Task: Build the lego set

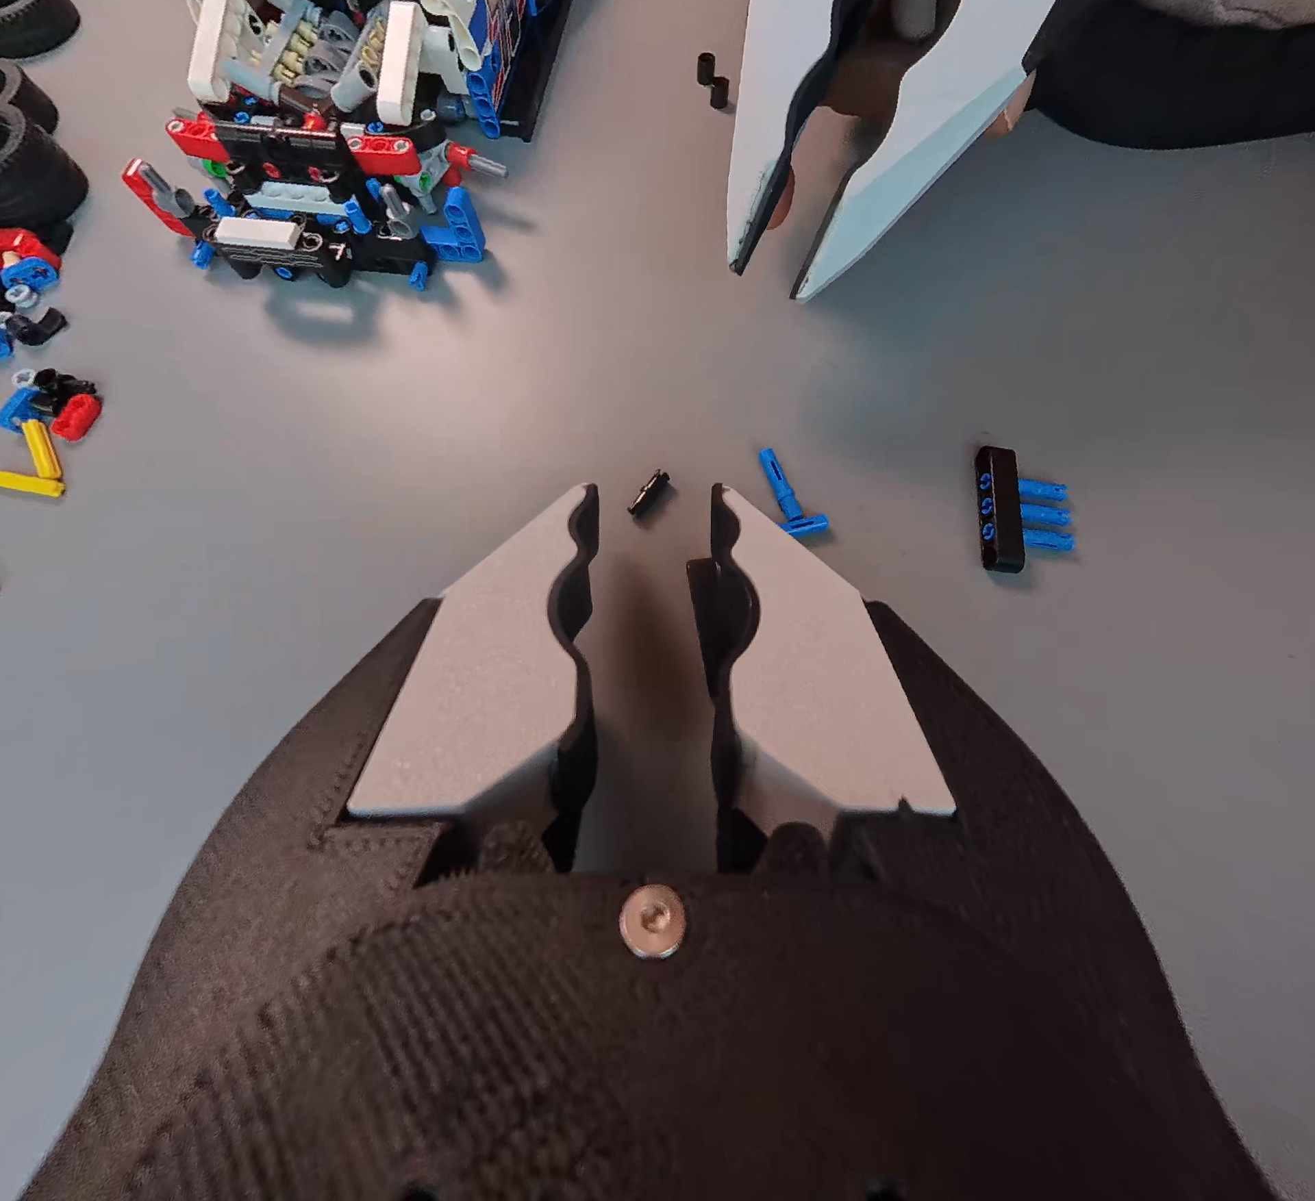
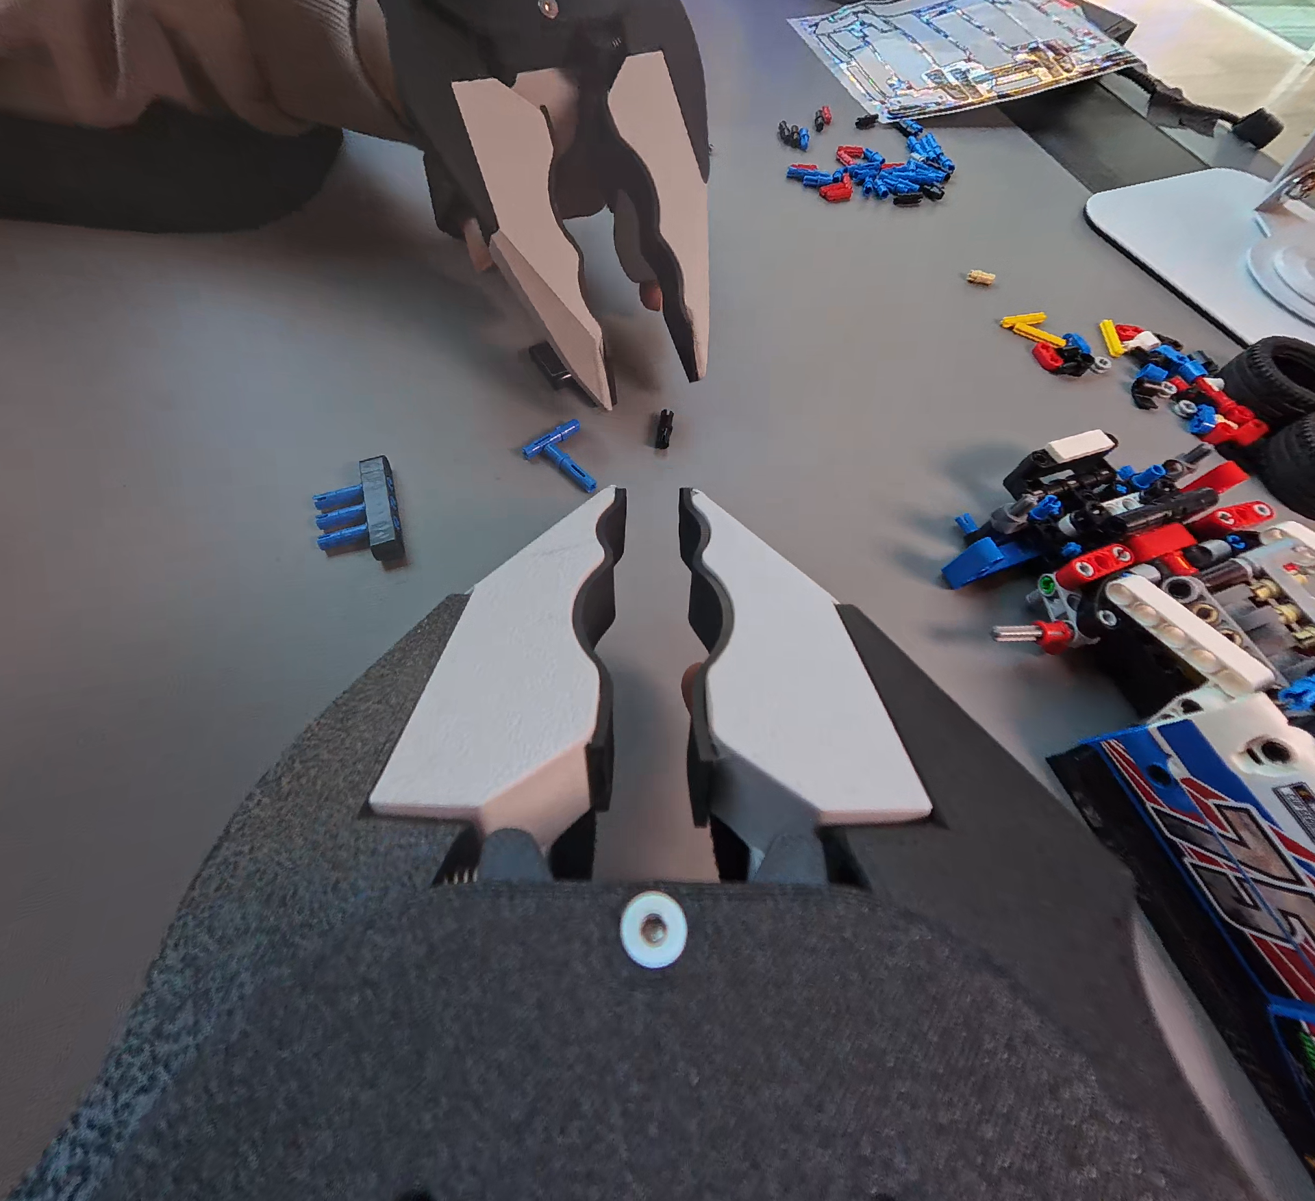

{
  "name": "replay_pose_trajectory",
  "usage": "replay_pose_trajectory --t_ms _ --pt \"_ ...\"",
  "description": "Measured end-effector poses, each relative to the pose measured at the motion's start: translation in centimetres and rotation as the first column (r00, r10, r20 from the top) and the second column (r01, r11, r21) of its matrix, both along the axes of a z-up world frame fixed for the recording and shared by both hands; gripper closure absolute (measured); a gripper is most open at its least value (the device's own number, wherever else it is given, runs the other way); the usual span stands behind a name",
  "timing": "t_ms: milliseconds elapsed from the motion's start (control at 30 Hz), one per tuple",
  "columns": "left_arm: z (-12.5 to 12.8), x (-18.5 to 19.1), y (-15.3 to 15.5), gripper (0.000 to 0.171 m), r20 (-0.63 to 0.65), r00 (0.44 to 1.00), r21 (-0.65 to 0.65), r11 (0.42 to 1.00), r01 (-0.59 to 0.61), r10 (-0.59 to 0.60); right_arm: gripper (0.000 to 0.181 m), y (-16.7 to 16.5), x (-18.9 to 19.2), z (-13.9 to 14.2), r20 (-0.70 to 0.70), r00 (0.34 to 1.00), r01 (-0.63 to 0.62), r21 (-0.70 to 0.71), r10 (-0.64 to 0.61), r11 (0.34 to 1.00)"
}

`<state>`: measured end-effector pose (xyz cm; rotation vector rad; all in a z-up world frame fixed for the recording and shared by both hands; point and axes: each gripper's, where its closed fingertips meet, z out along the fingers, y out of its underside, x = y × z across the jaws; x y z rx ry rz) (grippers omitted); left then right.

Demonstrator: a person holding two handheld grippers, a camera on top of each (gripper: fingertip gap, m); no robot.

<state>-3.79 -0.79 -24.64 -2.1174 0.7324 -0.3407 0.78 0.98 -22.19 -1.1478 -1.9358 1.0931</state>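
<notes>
A small black pin [image 1: 650, 493] is laid loose on the grey tabletop [image 1: 498, 384], just ahead of the left gripper [image 1: 653, 489], whose jaws are spread and empty, apparently lined up to take it. The right gripper [image 2: 652, 491] is held low opposite, jaws parted, nothing gripped. The part-built lego car [image 1: 341, 100] is kept well aside

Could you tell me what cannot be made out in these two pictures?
- Black piece: right wrist view, partly behind the left gripper; shape unclear.
- Lego model: left wrist view, top cut off by the edge.
- Tyres: right wrist view, cut by the right edge; count unclear.
</notes>
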Motion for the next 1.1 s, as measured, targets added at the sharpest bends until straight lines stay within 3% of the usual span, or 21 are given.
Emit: replay_pose_trajectory --t_ms 333,533,633,867,1100 --pt "-1.4 0.5 0.3 0.145 -0.063 0.989 -0.119 0.985 0.125 -0.133 0.169 0.1 0.1 -0.2 -0.001 1.000 -0.008 0.014 0.008 1.000" --pt "-1.4 0.8 0.0 0.154 -0.053 0.987 -0.143 0.979 0.144 -0.152 0.169 0.1 0.1 -0.3 0.001 1.000 -0.010 0.017 0.010 1.000" --pt "-1.4 0.6 0.1 0.168 -0.072 0.987 -0.131 0.983 0.131 -0.142 0.169 0.3 0.1 -0.4 0.000 1.000 -0.005 0.031 0.005 1.000" --pt "-1.0 0.2 -0.4 0.160 -0.052 0.991 -0.114 0.987 0.113 -0.120 0.169 0.5 0.2 -0.2 -0.010 1.000 0.002 0.049 -0.001 0.999" --pt "-1.4 0.4 -0.6 0.164 -0.075 0.988 -0.144 0.982 0.120 -0.132 0.169 0.5 0.2 -0.3 -0.009 1.000 -0.003 0.060 0.004 0.998"
